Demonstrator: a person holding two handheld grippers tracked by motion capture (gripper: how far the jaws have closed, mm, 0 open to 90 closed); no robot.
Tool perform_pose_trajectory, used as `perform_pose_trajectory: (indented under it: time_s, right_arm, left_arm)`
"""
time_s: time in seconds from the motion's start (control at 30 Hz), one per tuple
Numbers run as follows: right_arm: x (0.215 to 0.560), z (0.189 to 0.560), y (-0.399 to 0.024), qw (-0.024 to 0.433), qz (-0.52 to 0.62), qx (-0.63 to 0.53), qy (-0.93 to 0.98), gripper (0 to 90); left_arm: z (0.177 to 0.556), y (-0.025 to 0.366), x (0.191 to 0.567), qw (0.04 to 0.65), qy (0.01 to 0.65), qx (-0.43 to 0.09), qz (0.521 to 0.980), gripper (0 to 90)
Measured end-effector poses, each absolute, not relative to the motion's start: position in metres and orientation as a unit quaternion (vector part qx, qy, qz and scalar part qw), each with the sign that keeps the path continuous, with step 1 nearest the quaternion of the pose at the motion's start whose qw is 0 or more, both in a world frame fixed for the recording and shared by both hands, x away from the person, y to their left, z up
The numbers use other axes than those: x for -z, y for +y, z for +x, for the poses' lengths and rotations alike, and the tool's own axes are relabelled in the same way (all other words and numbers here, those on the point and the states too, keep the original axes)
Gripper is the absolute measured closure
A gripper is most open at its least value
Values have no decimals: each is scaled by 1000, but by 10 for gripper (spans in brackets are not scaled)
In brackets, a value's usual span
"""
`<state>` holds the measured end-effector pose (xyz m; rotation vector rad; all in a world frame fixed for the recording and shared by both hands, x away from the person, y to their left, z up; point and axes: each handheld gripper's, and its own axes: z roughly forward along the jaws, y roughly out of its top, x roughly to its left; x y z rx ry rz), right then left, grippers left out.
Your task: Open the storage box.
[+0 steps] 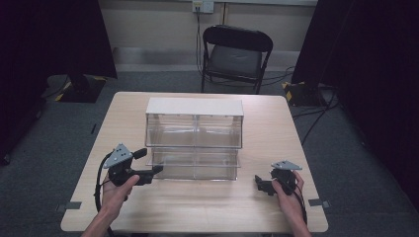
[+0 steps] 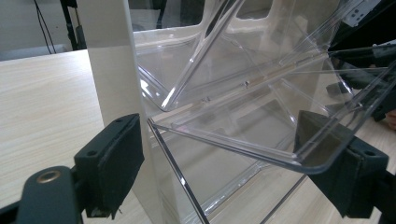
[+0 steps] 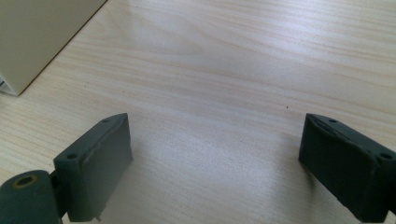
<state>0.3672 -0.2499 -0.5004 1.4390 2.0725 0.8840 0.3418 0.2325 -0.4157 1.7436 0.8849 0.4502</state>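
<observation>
A clear plastic tilt-bin organiser (image 1: pixel 195 131) with a white top stands mid-table. Its lower bin (image 1: pixel 195 165) is tipped out toward me. My left gripper (image 1: pixel 157 170) is at the organiser's lower left corner. In the left gripper view its jaws (image 2: pixel 219 168) stand wide apart, with the white side wall (image 2: pixel 112 70) by the left pad. The tipped bin's clear lip (image 2: pixel 243 140) crosses in front of the right pad, and no pad visibly presses on it. My right gripper (image 1: pixel 259 182) rests low over bare table (image 3: pixel 215 70) right of the organiser, open (image 3: pixel 215 163) and empty.
The wooden table (image 1: pixel 197 207) has free room in front of the organiser and on both sides. A black folding chair (image 1: pixel 236 54) stands beyond the far edge. Dark curtains hang at both sides, with cables on the floor at the right.
</observation>
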Motion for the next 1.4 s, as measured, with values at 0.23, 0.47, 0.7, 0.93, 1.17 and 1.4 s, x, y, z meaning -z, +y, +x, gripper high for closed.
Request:
perform_pose_trajectory:
  time_s: [0.23, 0.47, 0.7, 0.93, 1.17, 1.4]
  right_arm:
    - [500, 367, -250, 232, 524, -322, 754, 86]
    - [500, 367, -250, 232, 524, -322, 754, 86]
    - [500, 367, -250, 232, 524, -322, 754, 86]
    - [500, 367, -250, 232, 524, -322, 754, 86]
    - [500, 367, -250, 232, 524, -321, 754, 86]
    - [500, 367, -250, 232, 524, -322, 754, 86]
  left_arm:
    - [346, 235, 413, 536, 377, -192, 731, 156]
    - [347, 233, 413, 536, 374, -191, 733, 156]
    - [349, 234, 412, 534, 372, -190, 735, 154]
    - [350, 233, 411, 533, 368, -193, 737, 154]
    - [351, 233, 409, 531, 369, -197, 737, 154]
    - [352, 233, 407, 533, 370, -195, 736, 154]
